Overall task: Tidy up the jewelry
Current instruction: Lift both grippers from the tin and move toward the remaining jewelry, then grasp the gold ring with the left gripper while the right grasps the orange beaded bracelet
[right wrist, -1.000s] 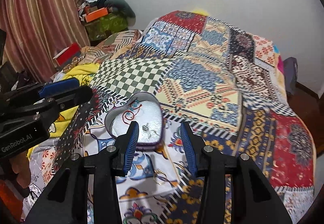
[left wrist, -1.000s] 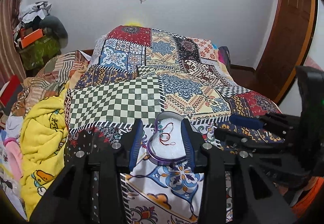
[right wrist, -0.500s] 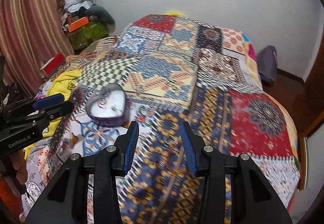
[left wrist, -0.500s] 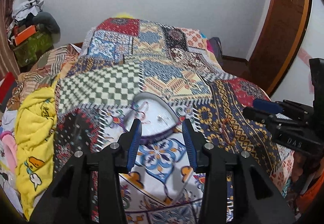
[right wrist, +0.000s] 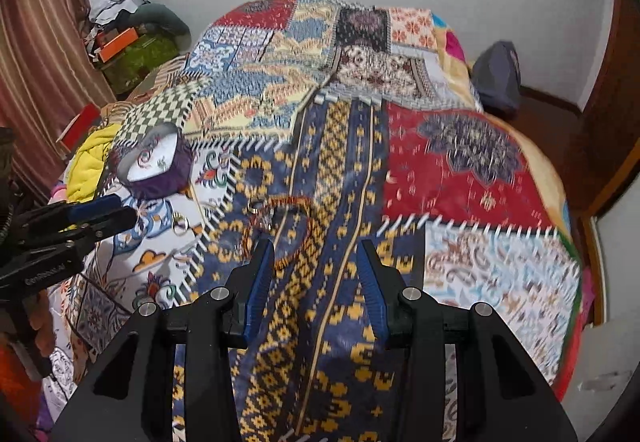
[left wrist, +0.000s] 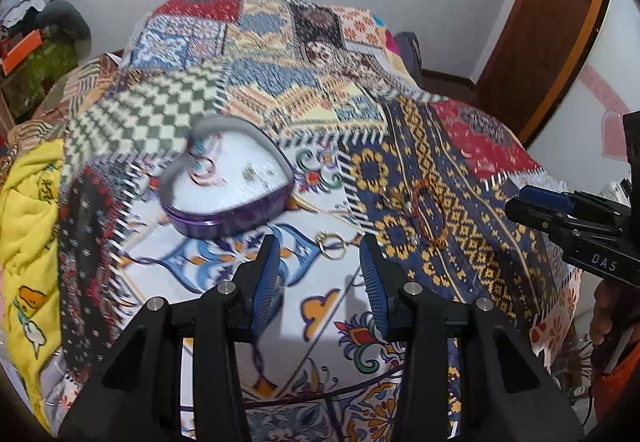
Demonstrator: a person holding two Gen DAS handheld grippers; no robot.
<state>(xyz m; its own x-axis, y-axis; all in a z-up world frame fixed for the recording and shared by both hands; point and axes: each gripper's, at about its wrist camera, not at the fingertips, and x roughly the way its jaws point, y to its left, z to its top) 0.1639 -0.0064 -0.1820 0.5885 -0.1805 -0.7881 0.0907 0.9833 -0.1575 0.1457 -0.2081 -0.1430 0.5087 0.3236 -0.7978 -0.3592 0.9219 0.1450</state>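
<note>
A purple heart-shaped box (left wrist: 228,182) with a white inside lies open on the patchwork bedspread and holds some thin jewelry. It also shows in the right wrist view (right wrist: 156,166). My left gripper (left wrist: 318,262) is open and empty, just short of two gold rings (left wrist: 331,242). A red-orange beaded bracelet (left wrist: 430,210) and small silver pieces lie on the blue and yellow patch. My right gripper (right wrist: 314,266) is open and empty, with the bracelet (right wrist: 280,226) by its left fingertip. The gold rings show there too (right wrist: 180,224).
The bedspread (right wrist: 460,170) covers the whole bed. A yellow blanket (left wrist: 28,226) is bunched at the left edge. Boxes and clothes (right wrist: 128,38) pile up in the far left corner. A wooden door (left wrist: 556,18) stands at the right.
Both grippers have swung right, away from the heart box. The left one now faces the gold rings. The right one now faces the bracelet on the blue patch.
</note>
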